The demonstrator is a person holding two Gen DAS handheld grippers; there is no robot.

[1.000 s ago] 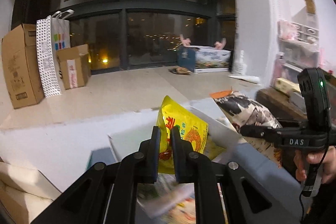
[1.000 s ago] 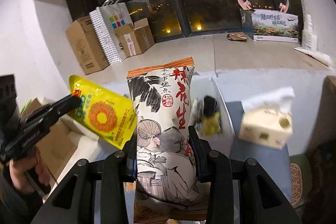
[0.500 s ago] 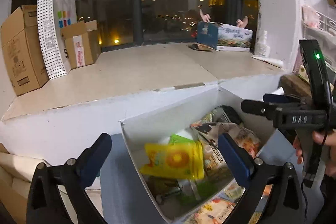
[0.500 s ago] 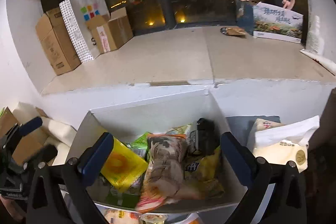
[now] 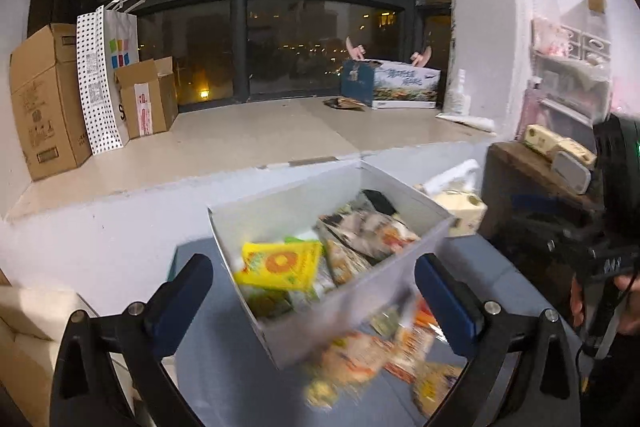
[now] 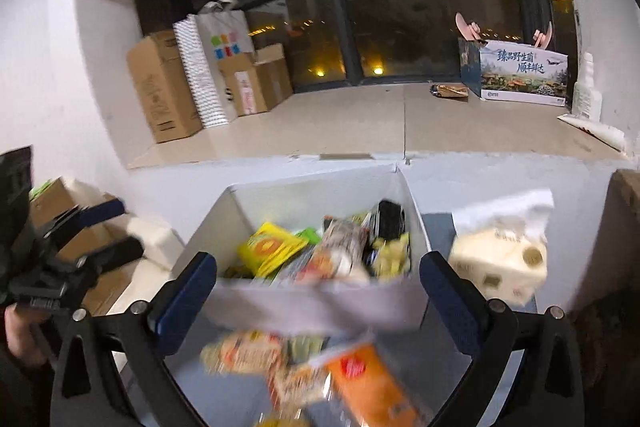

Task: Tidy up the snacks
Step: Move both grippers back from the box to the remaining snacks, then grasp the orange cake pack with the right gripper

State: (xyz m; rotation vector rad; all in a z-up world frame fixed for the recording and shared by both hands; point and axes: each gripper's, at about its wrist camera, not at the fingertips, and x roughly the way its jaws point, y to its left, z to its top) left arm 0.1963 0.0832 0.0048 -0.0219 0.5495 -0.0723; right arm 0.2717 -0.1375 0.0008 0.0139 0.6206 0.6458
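Observation:
A white open box (image 5: 356, 311) (image 6: 320, 307) stands on a grey-blue table and holds several snack packs. A yellow packet (image 5: 282, 265) (image 6: 270, 247) lies in its left part. A grey illustrated bag (image 5: 368, 231) (image 6: 340, 247) lies beside it to the right. My left gripper (image 5: 316, 291) is open and empty, in front of the box. My right gripper (image 6: 318, 297) is open and empty, at the box's near wall. Loose snack packs (image 5: 376, 351) (image 6: 320, 375), one orange, lie on the table before the box. The picture is blurred by motion.
A tissue pack (image 6: 500, 259) (image 5: 460, 203) stands right of the box. A wide stone sill (image 5: 240, 147) behind carries cardboard boxes (image 5: 44, 99), a dotted paper bag (image 5: 104, 79) and a printed carton (image 6: 520, 75). A dark wooden stand (image 5: 532, 183) is at right.
One second ago each gripper was shut on a bag held above the box. Both opened, the bags lie in the box, and both grippers have drawn back toward the loose packs.

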